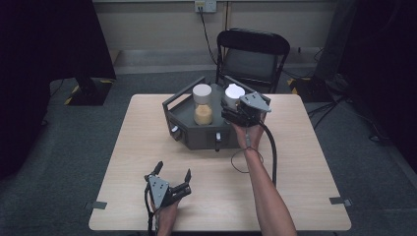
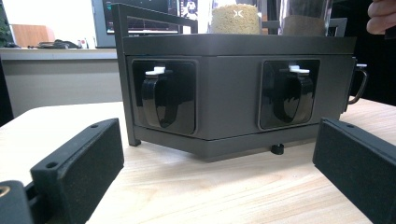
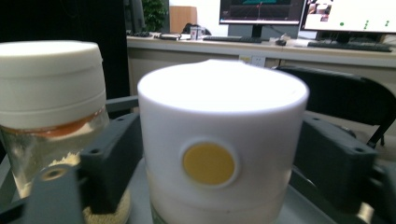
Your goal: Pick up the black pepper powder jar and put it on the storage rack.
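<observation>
Wooden table (image 1: 295, 162) is carrying everything. At 6 o'clock, the left gripper (image 1: 173, 173) is resting, jaws wide and empty. At 12 o'clock, the right gripper (image 3: 212, 154) is bracketing the white-lidded jar (image 3: 223, 135) in the grey tray (image 1: 196, 137); whether its pads are pressing is unclear. Centre the pads on the lid, clear of the neighbouring grain jar (image 1: 202, 104).

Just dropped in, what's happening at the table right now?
A person works two hand-held grippers at a wooden table. The right gripper is up at the dark dispenser tray, its fingers on either side of the white lid of the right-hand jar; whether they press on it is unclear. The second jar of tan grains stands beside it. The left gripper waits open near the table's front edge.
</observation>
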`<act>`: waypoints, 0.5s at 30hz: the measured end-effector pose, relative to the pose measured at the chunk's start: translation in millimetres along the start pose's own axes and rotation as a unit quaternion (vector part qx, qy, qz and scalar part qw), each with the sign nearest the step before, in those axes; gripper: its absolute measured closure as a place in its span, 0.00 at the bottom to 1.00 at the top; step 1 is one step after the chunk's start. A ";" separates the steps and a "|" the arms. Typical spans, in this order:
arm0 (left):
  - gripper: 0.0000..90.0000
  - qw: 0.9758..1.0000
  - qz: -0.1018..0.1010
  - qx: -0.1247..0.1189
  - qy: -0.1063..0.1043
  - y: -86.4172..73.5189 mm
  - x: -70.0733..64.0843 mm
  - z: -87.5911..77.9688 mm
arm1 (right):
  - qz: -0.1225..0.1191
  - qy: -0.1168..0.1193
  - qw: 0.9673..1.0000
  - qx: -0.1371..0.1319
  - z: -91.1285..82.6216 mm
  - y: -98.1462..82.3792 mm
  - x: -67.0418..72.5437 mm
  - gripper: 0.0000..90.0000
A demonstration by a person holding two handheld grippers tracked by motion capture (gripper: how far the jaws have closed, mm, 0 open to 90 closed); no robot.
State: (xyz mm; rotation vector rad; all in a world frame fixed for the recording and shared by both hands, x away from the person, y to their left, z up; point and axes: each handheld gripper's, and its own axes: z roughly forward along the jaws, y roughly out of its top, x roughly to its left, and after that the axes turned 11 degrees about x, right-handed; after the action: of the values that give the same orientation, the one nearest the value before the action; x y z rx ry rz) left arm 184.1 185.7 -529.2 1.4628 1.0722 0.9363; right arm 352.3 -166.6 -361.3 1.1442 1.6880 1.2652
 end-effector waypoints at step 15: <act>0.01 1.000 0.000 0.000 0.000 0.0 0.1 0.0 | -0.008 -0.012 1.000 -0.025 -7.1 -3.7 6.8 0.00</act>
State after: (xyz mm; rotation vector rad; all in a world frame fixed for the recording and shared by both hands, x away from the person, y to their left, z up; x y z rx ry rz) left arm 184.1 185.8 -529.3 1.4632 1.0714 0.9362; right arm 342.7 -162.9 -363.3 1.1087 1.6357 1.2726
